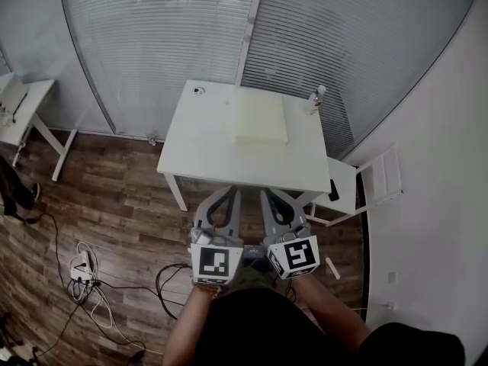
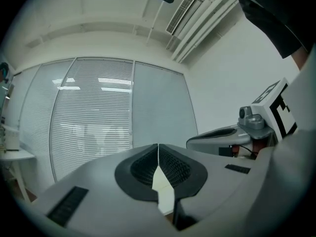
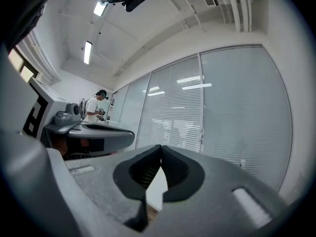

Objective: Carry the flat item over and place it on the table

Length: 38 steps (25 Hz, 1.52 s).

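A flat, pale cream slab [image 1: 261, 118] lies on the white table [image 1: 198, 143], toward its right half. My left gripper [image 1: 229, 192] and right gripper [image 1: 268, 195] are side by side close to my body, short of the table's near edge and pointing toward it. Both are shut with nothing between the jaws. In the left gripper view the ribbed pads [image 2: 170, 167] meet at the tip [image 2: 158, 147], and the right gripper [image 2: 229, 136] shows beside it. In the right gripper view the jaws [image 3: 160, 148] also meet, with the left gripper [image 3: 94, 131] at the left.
A clear bottle [image 1: 316, 99] stands at the table's far right corner and a small round thing [image 1: 199, 91] at its far left. A white chair [image 1: 358, 185] sits right of the table, another white table [image 1: 19, 109] at far left. Cables [image 1: 88, 277] lie on the wood floor. A person [image 3: 94, 107] stands far off.
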Motion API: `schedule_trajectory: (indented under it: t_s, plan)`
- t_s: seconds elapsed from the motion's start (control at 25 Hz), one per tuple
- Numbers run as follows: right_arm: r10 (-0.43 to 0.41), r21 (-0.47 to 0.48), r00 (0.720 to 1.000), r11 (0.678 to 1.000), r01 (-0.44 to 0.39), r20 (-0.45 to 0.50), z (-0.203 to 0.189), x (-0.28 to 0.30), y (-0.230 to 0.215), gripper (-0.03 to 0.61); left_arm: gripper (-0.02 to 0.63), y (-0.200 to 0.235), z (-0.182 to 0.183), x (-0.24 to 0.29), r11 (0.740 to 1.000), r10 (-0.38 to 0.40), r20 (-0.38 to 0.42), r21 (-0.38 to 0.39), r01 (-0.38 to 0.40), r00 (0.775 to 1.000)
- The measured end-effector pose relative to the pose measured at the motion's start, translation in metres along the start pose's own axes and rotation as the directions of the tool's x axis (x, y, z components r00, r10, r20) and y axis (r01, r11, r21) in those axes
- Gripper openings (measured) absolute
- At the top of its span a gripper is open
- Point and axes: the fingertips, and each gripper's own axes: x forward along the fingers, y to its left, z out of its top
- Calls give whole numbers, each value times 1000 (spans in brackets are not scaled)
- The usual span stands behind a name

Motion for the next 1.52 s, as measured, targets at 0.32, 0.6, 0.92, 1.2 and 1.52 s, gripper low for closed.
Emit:
schedule_trajectory:
  t_s: [0.32,0.6,0.92,1.2,1.52]
  plan:
    - [26,-9,999,1000,-25,35,14,-4,15,-2,6,5,14,-11,1000,15,32,-6,-15,999]
    - [33,-18,998,999,-32,45,16,-16,17,-2,6,-5,11,-20,1000,12,21,14,-12,1000]
    - [66,-34,997,997,-65,40,11,-28,18,-2,6,-22,3,-26,998,5,2,61,-6,1000]
    - [51,-70,998,996,-48,46,14,-34,28,-2,6,-21,5,-43,998,44,-8,48,-43,999]
    - [53,-78,998,996,-49,46,14,-31,35,-3,6,-17,-3,-51,997,59,-19,54,-58,998]
